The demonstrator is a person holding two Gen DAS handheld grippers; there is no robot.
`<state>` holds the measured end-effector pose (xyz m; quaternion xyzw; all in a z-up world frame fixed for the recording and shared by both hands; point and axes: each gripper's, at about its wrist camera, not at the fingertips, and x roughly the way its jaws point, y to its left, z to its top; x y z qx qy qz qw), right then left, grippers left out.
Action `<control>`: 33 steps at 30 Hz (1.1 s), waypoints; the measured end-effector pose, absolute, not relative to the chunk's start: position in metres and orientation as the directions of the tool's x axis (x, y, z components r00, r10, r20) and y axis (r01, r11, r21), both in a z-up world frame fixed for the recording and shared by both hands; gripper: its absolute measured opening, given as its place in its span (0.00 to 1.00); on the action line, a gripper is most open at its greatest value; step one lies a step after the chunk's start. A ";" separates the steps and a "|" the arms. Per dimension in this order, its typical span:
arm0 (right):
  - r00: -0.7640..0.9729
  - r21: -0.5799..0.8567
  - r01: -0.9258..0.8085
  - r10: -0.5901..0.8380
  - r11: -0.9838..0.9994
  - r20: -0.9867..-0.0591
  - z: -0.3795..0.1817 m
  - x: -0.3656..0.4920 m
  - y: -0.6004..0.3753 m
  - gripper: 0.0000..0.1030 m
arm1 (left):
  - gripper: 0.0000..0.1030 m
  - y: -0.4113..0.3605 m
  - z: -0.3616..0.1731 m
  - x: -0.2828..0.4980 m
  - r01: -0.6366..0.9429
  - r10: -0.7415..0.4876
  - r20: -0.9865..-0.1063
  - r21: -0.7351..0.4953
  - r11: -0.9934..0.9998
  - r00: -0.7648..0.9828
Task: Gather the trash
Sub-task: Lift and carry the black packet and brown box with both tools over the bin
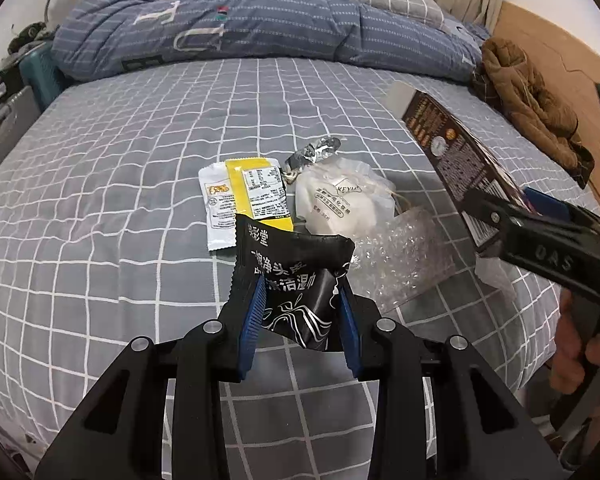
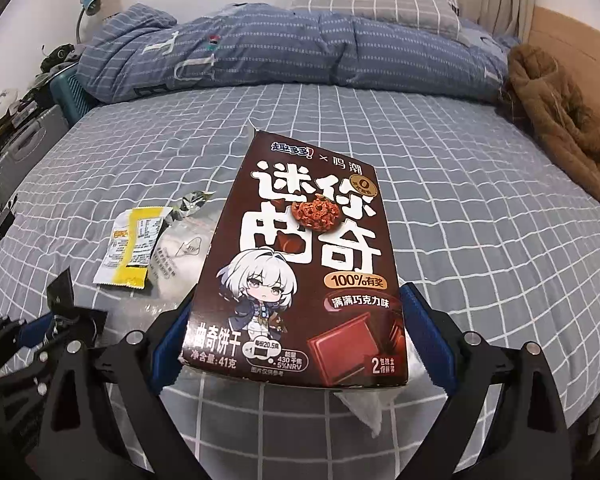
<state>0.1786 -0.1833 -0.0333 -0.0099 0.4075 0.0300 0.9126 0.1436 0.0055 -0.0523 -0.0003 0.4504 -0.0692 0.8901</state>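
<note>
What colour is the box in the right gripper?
Dark brown box, white lettering; clearest in the right wrist view.

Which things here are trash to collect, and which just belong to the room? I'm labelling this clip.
Trash:
- black wipe packet, in the left hand-held gripper
- brown cookie box, in the right hand-held gripper
- yellow-and-white sachet
- foil scrap
- white pouch
- bubble wrap

Just lying about:
- blue duvet
- brown coat
- pillow
</note>
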 end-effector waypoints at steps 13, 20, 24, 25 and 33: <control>0.680 -0.001 -0.052 0.035 0.999 -0.732 -0.029 0.146 -0.191 0.88 | 0.33 -0.004 -0.052 0.122 0.115 -0.109 -0.798 -0.051 0.992 0.593; 0.688 -0.005 -0.055 0.034 0.998 -0.724 -0.027 0.123 -0.190 0.88 | 0.33 -0.010 -0.054 0.107 0.120 -0.112 -0.801 -0.050 0.991 0.588; 0.690 -0.002 -0.056 0.037 0.998 -0.723 -0.025 0.114 -0.190 0.88 | 0.33 -0.010 -0.054 0.098 0.116 -0.111 -0.802 -0.052 0.992 0.587; 0.691 -0.001 -0.056 0.038 0.998 -0.722 -0.025 0.111 -0.190 0.88 | 0.33 -0.010 -0.054 0.096 0.114 -0.111 -0.801 -0.054 0.992 0.588; 0.690 0.013 -0.055 0.047 0.998 -0.722 -0.026 0.089 -0.191 0.88 | 0.33 -0.013 -0.053 0.083 0.116 -0.113 -0.802 -0.056 0.992 0.587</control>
